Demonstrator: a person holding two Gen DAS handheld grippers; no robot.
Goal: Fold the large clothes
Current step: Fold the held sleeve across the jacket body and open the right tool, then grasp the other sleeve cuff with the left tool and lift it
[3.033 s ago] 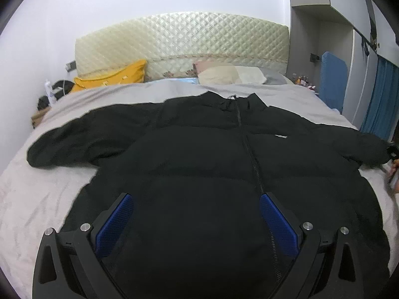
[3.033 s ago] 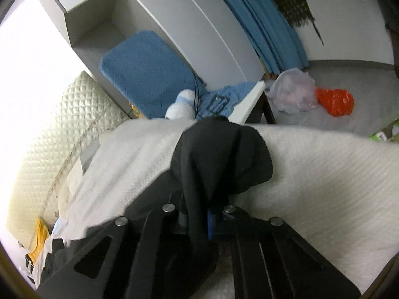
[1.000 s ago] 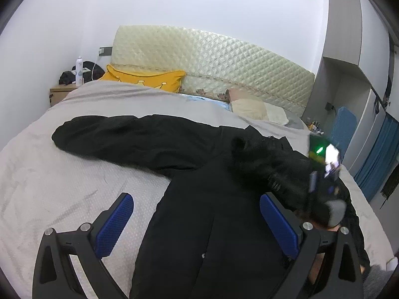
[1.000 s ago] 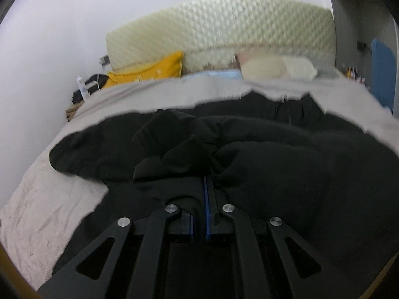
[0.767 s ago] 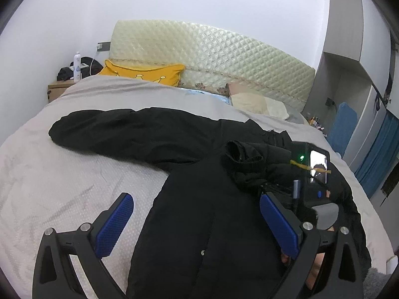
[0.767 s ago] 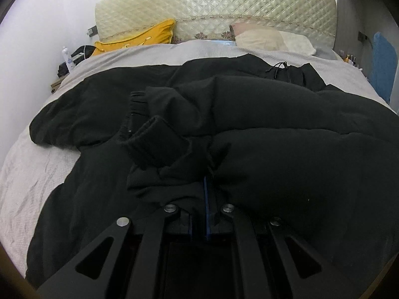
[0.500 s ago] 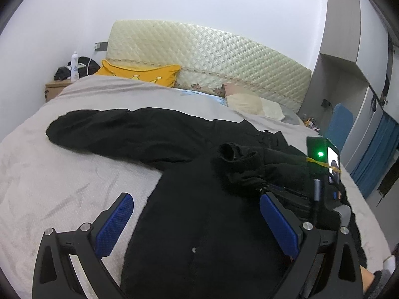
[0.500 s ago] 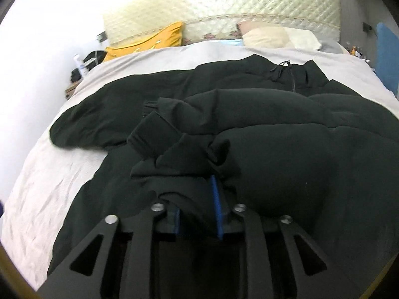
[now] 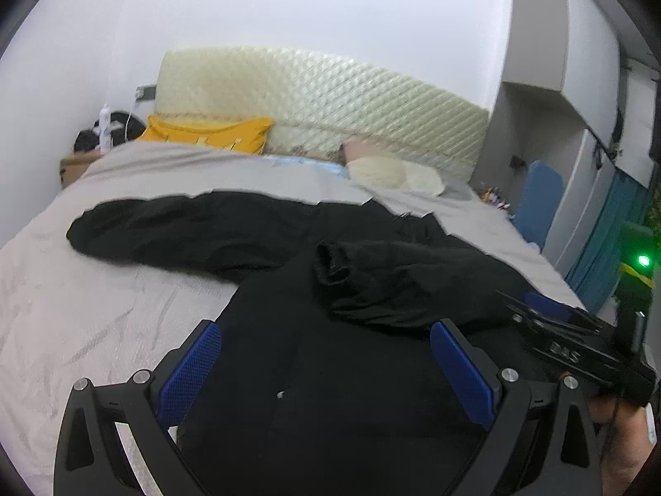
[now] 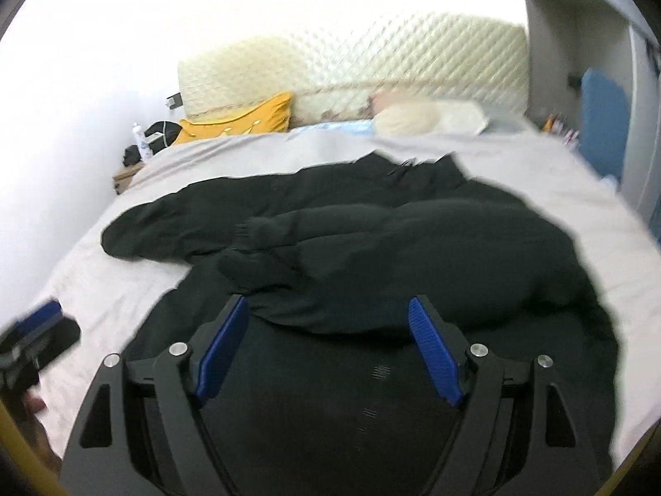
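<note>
Right wrist: tool [image 10: 328, 345] now off sleeve [image 10: 372, 223]

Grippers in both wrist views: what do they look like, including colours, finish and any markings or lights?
Both the left gripper and right gripper have matte black angular frames with triangular cut-outs, silver round bolts and blue textured fingers. In the left wrist view, the right gripper's body shows a green light, pale lettering too blurred to read, and a yellow band.
</note>
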